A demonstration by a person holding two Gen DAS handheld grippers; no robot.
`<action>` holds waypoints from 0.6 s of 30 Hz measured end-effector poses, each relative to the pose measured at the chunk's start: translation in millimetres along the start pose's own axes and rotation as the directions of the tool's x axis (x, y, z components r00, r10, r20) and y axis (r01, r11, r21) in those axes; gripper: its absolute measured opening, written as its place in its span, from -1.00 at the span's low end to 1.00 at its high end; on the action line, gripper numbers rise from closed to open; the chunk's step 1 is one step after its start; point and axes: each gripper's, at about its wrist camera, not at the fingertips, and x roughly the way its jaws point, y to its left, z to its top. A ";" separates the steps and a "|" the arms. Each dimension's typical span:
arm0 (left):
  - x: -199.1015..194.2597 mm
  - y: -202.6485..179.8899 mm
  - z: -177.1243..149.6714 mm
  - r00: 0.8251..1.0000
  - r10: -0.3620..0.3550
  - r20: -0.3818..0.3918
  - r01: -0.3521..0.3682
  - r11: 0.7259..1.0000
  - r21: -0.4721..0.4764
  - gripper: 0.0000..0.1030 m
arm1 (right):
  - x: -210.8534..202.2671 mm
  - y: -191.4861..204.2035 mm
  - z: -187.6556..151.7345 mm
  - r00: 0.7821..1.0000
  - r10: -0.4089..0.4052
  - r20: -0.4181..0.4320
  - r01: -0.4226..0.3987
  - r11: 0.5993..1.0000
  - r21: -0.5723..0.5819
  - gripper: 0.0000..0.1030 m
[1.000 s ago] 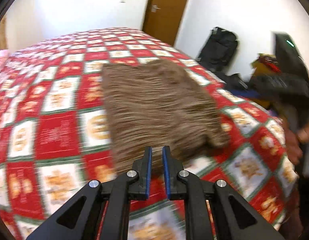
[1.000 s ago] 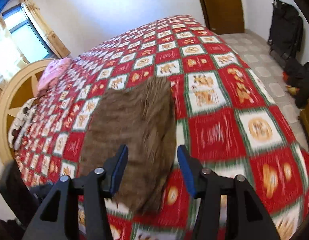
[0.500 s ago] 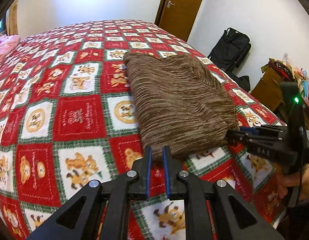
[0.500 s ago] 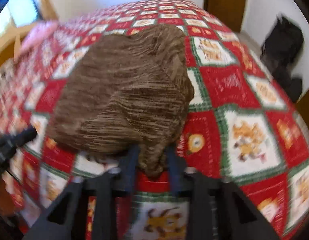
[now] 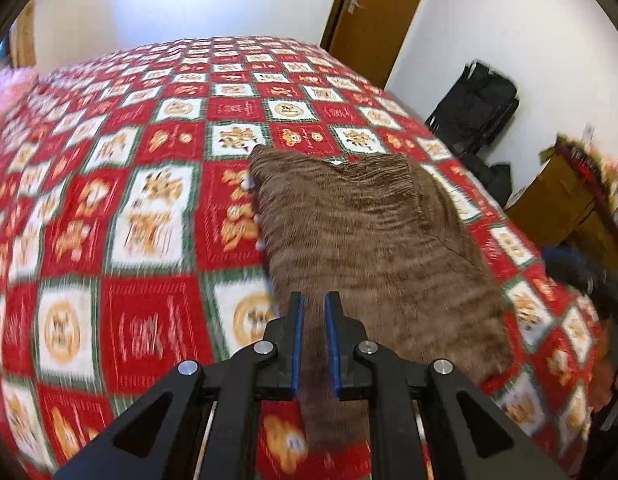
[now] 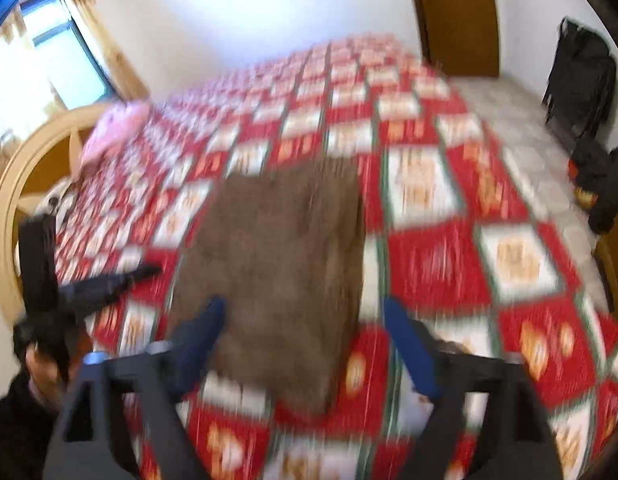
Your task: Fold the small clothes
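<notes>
Figure. Folding a small brown knit garment on a bed with a red, white and green checked cover. In the left wrist view the garment fills the centre and lower centre of the frame, its long axis running from the bottom edge up toward the middle. The left gripper has its 2 blue-padded fingers drawn together; the garment's near left strip shows in the narrow gap, but whether the pads pinch it cannot be told through the blur. In the right wrist view the right gripper has just been opening: its fingers stand wide apart, the garment's near right edge lying between them, unpressed. Judgement: the garment lies straight ahead of both grippers, and the left gripper, over the near hem, seems nearer to lifting it for the coming fold.
</notes>
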 end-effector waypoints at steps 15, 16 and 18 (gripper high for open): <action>66.1 -6.8 28.5 0.973 0.226 -0.041 -0.227 0.974 -0.017 -0.78 | 147.1 28.1 52.5 0.981 -0.160 -0.106 0.146 0.981 -0.131 -0.58; 65.8 -5.6 27.0 0.967 0.252 -0.030 -0.252 0.967 -0.019 -0.78 | 147.4 29.7 53.1 0.981 -0.166 -0.096 0.152 0.979 -0.138 -0.57; 66.6 -4.3 25.4 0.955 0.296 -0.013 -0.296 0.955 -0.018 -0.78 | 149.8 24.3 55.2 0.984 -0.154 -0.085 0.143 0.983 -0.117 -0.56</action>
